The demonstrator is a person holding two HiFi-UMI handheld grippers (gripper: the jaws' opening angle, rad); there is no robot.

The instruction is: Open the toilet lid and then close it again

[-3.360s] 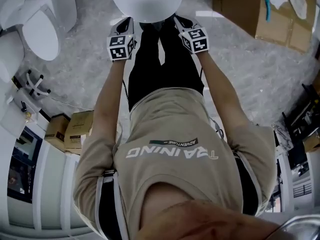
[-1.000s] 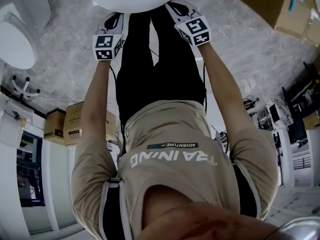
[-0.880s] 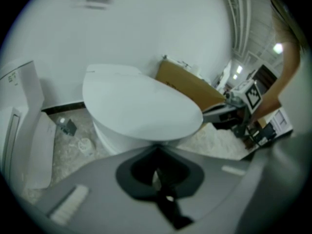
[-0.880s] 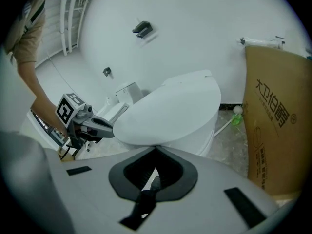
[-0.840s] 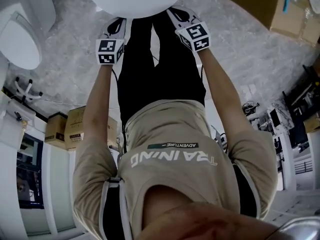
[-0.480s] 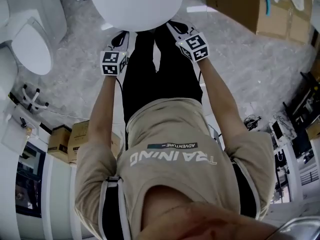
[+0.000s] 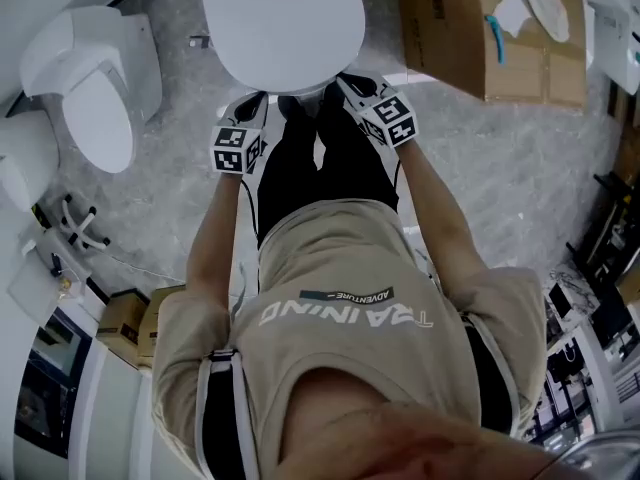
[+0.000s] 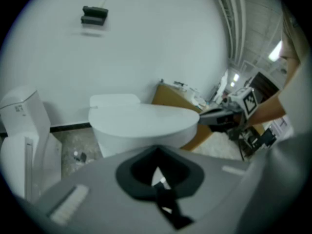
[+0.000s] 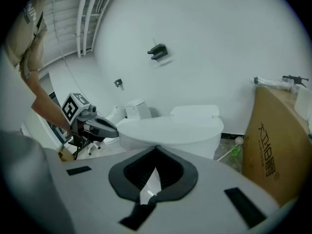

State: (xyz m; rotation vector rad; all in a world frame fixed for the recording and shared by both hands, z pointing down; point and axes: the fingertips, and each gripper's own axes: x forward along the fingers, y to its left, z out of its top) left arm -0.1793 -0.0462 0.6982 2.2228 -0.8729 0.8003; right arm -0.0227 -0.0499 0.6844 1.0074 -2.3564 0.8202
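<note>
The lid (image 7: pixel 282 23) is down flat on the toilet (image 8: pixel 109 140), right in front of the person. The long way of the lid runs away from the person, toward the tank (image 9: pixel 194 112) and the white wall (image 8: pixel 146 43). Its round front edge is the part closest to the tongs. The left tongs (image 7: pixel 252 98) and the right tongs (image 7: pixel 345 80) sit one at each side of that front edge, just beside it. The right tongs look a tiny bit closer, but I cannot tell if they touch the lid. Both tongs are pressed together at the tips and hold nothing. To open the lid, I think a tip has to slip under the front edge and push it up and back toward the tank. There is open floor (image 7: pixel 480 158) on both sides. A brown box (image 7: pixel 470 28) stands well apart on the right, and another toilet (image 7: pixel 95 88) stands well apart on the left, so nothing is in the way
</note>
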